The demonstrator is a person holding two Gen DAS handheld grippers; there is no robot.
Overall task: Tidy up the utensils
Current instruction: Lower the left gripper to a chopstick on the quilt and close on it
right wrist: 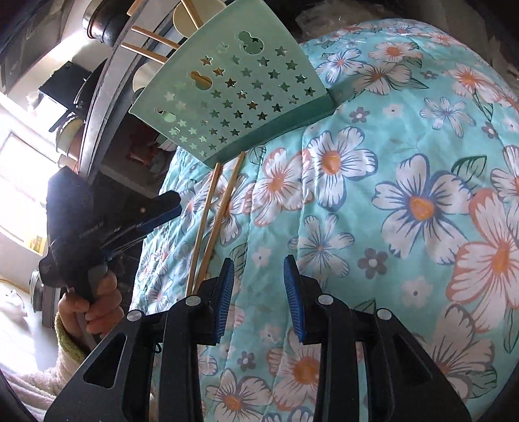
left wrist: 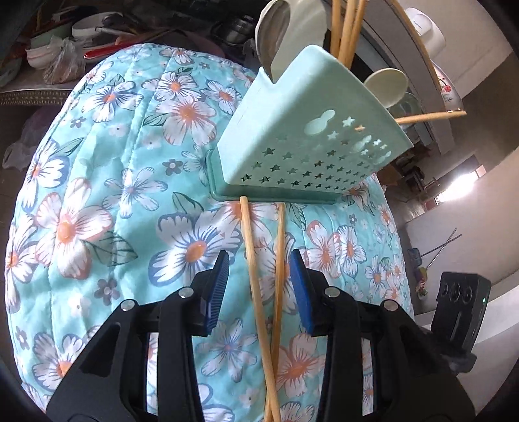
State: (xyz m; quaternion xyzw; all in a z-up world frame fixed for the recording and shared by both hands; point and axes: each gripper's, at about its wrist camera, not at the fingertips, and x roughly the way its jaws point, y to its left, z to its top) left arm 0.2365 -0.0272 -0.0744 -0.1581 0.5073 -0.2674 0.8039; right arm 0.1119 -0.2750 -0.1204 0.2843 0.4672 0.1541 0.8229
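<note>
A mint-green utensil holder [left wrist: 308,142] [right wrist: 233,97] with star-shaped holes stands on the flowered cloth [left wrist: 107,181]. It holds pale spoons [left wrist: 292,32] and several wooden chopsticks [left wrist: 347,29]. Two loose chopsticks [left wrist: 262,276] [right wrist: 214,220] lie on the cloth, running from the holder's base toward me. My left gripper [left wrist: 259,289] [right wrist: 175,207] straddles them with its blue pads [left wrist: 217,292] apart and not touching the sticks. My right gripper [right wrist: 261,292] stands open over bare cloth, just right of the sticks' near ends, with nothing between its fingers.
The flowered cloth [right wrist: 405,194] covers a rounded table. A cluttered shelf with bowls [left wrist: 87,29] and a plastic bag [left wrist: 61,61] lies behind it. A black device [left wrist: 460,311] stands past the cloth's right edge. A hand [right wrist: 94,302] holds the left gripper's handle.
</note>
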